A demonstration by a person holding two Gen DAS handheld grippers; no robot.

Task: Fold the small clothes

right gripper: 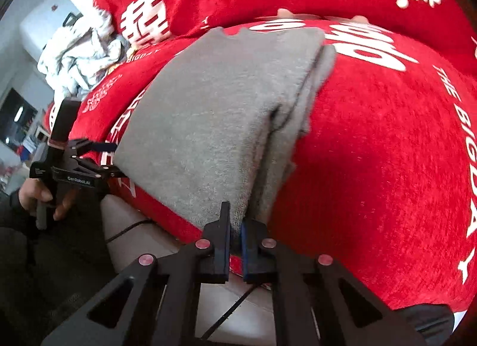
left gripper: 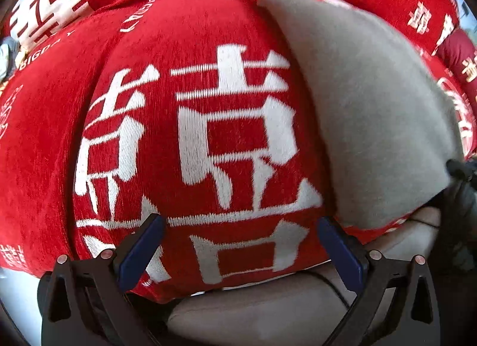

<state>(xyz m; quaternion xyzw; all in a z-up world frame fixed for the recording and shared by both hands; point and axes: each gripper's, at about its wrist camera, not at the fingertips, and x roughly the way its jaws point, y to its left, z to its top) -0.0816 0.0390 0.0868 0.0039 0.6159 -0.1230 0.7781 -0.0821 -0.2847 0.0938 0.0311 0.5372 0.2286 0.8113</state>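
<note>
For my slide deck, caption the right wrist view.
Right gripper shut on folded grey knit garment lying on red printed blanket.

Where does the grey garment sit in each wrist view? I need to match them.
Left wrist: grey garment at upper right.
Right wrist: centre, running down to the right gripper, which is shut on its near edge.
Shared landmark: the red blanket with white characters under it.
</note>
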